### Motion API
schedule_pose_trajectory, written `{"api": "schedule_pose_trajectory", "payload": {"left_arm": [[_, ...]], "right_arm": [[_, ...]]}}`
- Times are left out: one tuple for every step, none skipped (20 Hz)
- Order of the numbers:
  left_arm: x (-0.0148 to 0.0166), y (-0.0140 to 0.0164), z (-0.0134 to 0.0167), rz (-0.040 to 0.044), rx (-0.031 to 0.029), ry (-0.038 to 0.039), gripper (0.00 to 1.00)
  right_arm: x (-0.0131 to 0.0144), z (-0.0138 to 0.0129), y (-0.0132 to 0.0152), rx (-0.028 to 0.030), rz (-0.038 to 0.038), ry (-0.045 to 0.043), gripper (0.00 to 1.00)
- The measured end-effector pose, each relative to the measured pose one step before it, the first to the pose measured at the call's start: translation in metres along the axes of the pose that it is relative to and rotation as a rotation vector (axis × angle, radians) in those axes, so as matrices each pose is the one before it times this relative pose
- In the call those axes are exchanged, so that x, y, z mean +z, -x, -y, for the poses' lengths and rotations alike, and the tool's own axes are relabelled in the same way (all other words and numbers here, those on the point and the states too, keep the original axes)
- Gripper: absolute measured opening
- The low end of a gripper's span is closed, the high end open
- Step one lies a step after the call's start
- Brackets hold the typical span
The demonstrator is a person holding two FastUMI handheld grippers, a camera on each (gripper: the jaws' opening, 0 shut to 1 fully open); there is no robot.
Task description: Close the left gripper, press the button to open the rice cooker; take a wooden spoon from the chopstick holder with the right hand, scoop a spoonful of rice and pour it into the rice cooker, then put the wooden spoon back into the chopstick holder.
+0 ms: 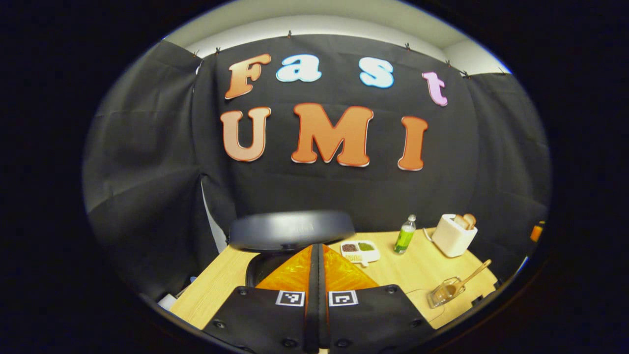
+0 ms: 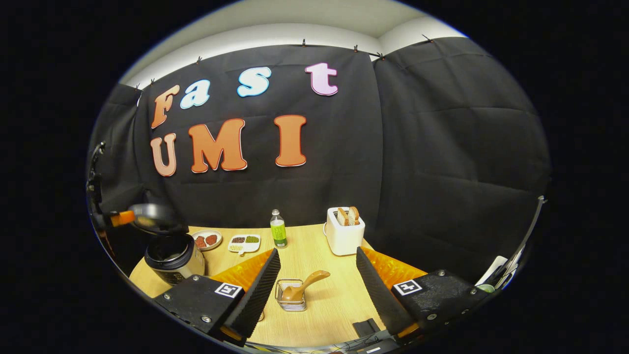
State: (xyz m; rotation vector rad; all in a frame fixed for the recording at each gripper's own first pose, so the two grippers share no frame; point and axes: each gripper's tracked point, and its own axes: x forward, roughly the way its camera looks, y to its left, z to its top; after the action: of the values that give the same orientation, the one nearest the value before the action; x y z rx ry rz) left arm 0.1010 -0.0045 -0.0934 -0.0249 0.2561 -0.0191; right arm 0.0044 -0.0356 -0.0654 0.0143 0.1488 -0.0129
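The left tool [image 1: 318, 255] was clenched tight, its two fingers pressed flat together with nothing between them, nose pointed straight at the rice cooker [image 1: 275, 255] sitting at 12 o'clock just ahead of it. And the lid [image 1: 291, 229] was up, the dark pot mouth showing beneath it! Out at 3 o'clock in the left gripper view, near the table [image 1: 417, 270] edge, stood the chopstick holder [image 1: 444, 292] with the wooden spoon [image 1: 471, 276] leaning out of it, handle tipped up to the right. Behind, at about 1 o'clock, stood a green bottle [image 1: 405, 235] and a white toaster [image 1: 454, 235] with bread in its slots, and a small divided dish [image 1: 360, 251] lay just beside the cooker. Over in the right gripper view, the right tool [image 2: 318, 280] was released, fingers spread wide and grasping nothing, and the chopstick holder [image 2: 291, 296] sat right between them at 12 o'clock, close in, the wooden spoon [image 2: 305, 286] resting inside it untouched. The rice cooker [image 2: 173, 258] stood off at 9 o'clock with its lid [image 2: 155, 216] raised.
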Motion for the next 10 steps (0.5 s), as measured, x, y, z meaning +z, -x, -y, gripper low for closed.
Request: {"api": "schedule_pose_trajectory", "payload": {"left_arm": [[0.00788,0.00807,0.00023,0.02152,0.00163,0.01016,0.01],[0.00609,0.00684,-0.00048,0.01456,0.00325,0.00527,0.04],[0.00331,0.00491,-0.00059,0.00698,0.00382,0.00017,0.04],[0.00167,0.00489,0.00046,0.00357,0.00040,-0.00065,0.04],[0.00227,0.00480,-0.00030,-0.00188,0.00299,0.00188,0.04],[-0.00134,0.00441,-0.00227,-0.00249,0.01145,-0.00327,0.04],[-0.00064,0.00183,-0.00127,-0.00088,0.00410,-0.00574,0.04],[0.00467,0.00670,-0.00107,0.00230,0.00510,-0.00862,0.02],[0.00370,0.00636,-0.00263,0.01100,0.01150,-0.01087,0.03],[0.00771,0.00644,-0.00247,0.01691,0.01254,-0.00675,0.04]], "right_arm": [[-0.00181,0.00088,-0.00132,0.00043,-0.00083,-0.00183,1.00],[-0.00117,0.00100,-0.00222,0.00040,0.00015,0.00047,0.96],[-0.00132,0.00114,-0.00129,-0.00026,0.00150,0.00151,0.96],[-0.00044,0.00112,-0.00208,0.00042,0.00540,0.00017,0.96],[-0.00095,-0.00018,-0.00401,0.00137,0.00666,-0.00281,0.96],[-0.00198,0.00015,-0.00435,0.00178,0.00555,-0.00551,0.96],[-0.00288,0.00000,-0.00577,0.00349,0.00745,-0.00768,0.96],[-0.00525,-0.00007,-0.00740,0.00245,0.00130,-0.00993,0.96],[-0.00781,0.00087,-0.00892,0.00355,-0.00157,-0.01055,0.96],[-0.00878,0.00087,-0.00938,0.00142,-0.00465,-0.00963,0.96]]}}
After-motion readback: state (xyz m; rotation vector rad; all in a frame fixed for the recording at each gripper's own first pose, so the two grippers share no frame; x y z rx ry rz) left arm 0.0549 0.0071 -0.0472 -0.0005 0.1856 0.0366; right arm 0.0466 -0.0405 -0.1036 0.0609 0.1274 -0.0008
